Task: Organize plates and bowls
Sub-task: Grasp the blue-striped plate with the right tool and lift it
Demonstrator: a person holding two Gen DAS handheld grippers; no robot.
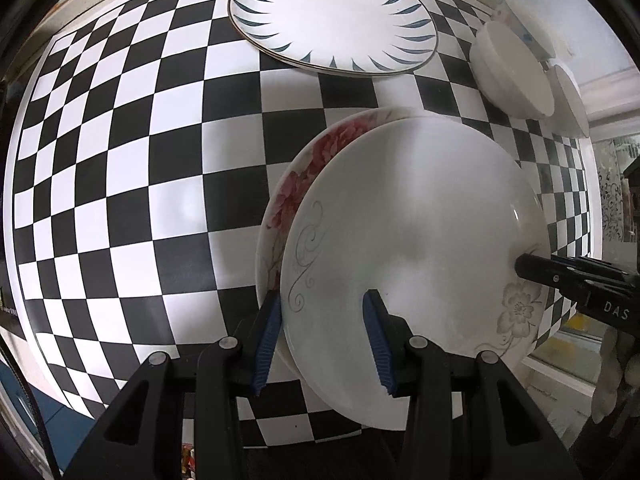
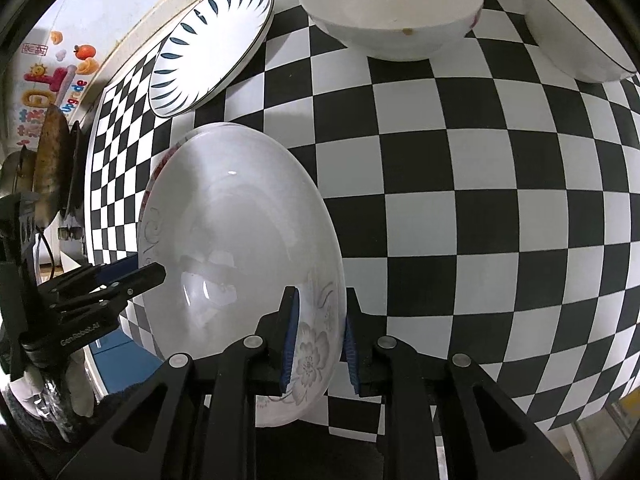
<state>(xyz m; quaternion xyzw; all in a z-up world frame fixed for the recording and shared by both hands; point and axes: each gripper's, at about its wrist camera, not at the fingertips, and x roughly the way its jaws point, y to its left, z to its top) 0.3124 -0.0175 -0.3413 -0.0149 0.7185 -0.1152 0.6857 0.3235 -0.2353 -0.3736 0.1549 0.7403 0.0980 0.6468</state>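
We hold the white plate with the grey flower (image 1: 412,248) between our two grippers, near the desk's near edge. It lies over the red-flowered plate (image 1: 296,188), offset so that the red blooms show along its left side; we cannot tell whether the two plates touch. Our left gripper (image 1: 322,340) has its jaws set wide around the near rim of both plates, one blue pad outside the edge and the other over the white plate's face, without visible clamping. Our right gripper (image 2: 318,344) has its jaws narrow, straddling the white plate's rim by the grey flower print, pads just beside the rim on either side; we cannot tell if they press it.

Farther back on the checkered desk (image 1: 132,184) sits the blue-leaf plate (image 1: 332,16), resting on another plate of the same kind. To the right of it stand the white bowl (image 2: 392,8) and a second bowl (image 2: 572,24), near each other.
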